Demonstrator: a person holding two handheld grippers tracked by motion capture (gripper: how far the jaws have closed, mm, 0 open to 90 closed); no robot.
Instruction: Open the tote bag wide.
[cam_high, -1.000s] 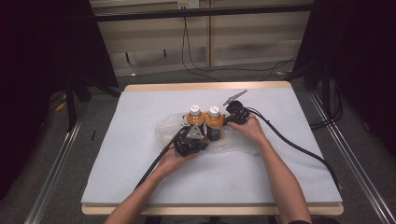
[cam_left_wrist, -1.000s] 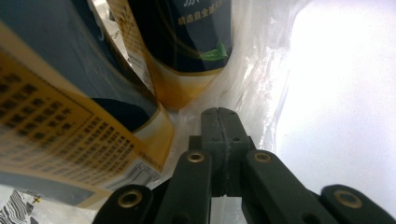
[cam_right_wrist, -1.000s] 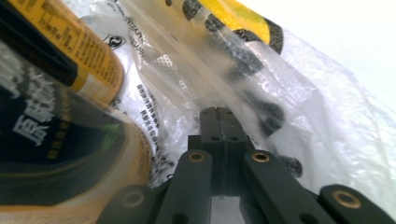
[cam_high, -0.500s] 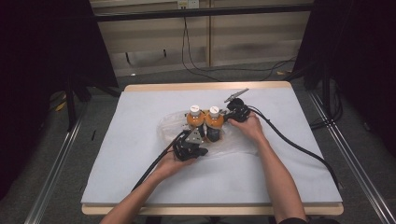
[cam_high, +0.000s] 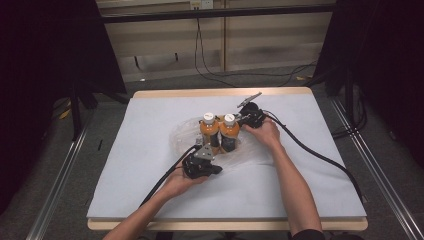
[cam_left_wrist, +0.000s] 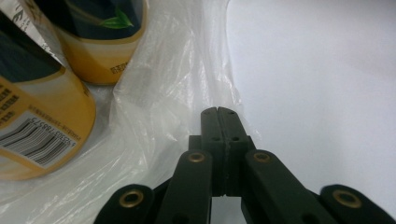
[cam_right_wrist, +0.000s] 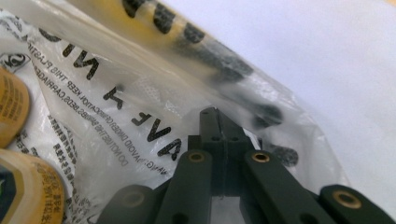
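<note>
The left gripper is seen in its own view with its two black jaws pressed flat together, the edge of a thin clear plastic bag lying at their tips; whether any film is actually caught between them cannot be told. In the high view the same left gripper is held low at the near edge of the bag, just in front of the bottles.

The right gripper is likewise shown with its jaws brought together, and here the bag's printed film (a black warning text is read on it) is pinched between them. In the high view the right gripper is placed at the bag's far right side, just beside the right-hand bottle.

Two orange drink bottles with white caps are stood upright side by side, touching, on the crumpled bag near the middle of the white-covered table. Their yellow-orange lower parts and a barcode label are seen close at the left of the left gripper view.
</note>
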